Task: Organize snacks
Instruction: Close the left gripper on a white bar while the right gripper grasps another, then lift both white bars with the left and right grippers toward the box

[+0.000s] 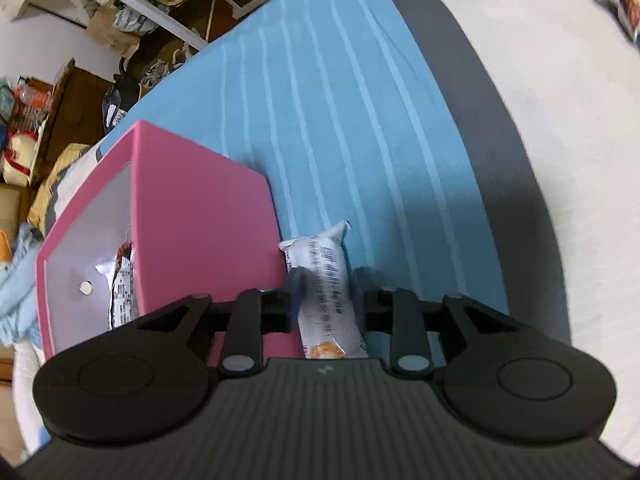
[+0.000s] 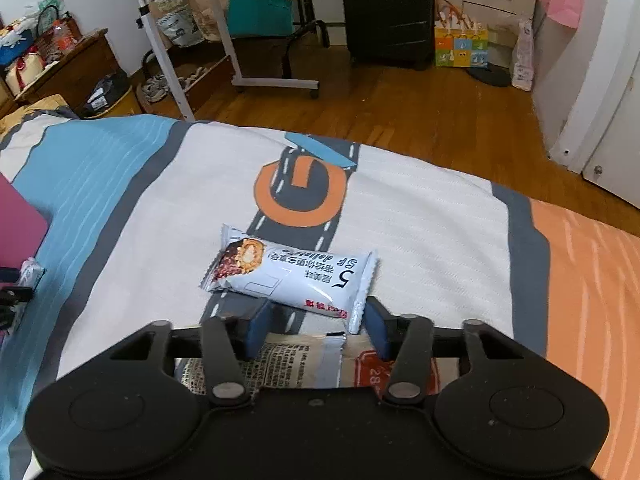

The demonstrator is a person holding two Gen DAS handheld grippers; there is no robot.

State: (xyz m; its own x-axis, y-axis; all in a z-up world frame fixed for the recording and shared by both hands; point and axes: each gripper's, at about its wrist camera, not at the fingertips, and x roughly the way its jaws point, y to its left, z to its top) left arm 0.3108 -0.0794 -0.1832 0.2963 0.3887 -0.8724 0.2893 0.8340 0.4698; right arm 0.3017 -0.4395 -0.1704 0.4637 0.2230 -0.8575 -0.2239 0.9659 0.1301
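In the left wrist view my left gripper is shut on a white snack bar, held just right of a pink box. The box is open and holds a wrapped snack. In the right wrist view my right gripper is open over the bedspread. A white snack bar with a chocolate picture lies just ahead of its fingertips. A second wrapper with fine print lies under and between the fingers. The pink box edge and the left gripper show at far left.
The striped bedspread in blue, grey, white and orange covers the bed. Beyond its far edge are a wood floor, a rolling table, a black suitcase and bags. Cardboard boxes and clutter sit left of the bed.
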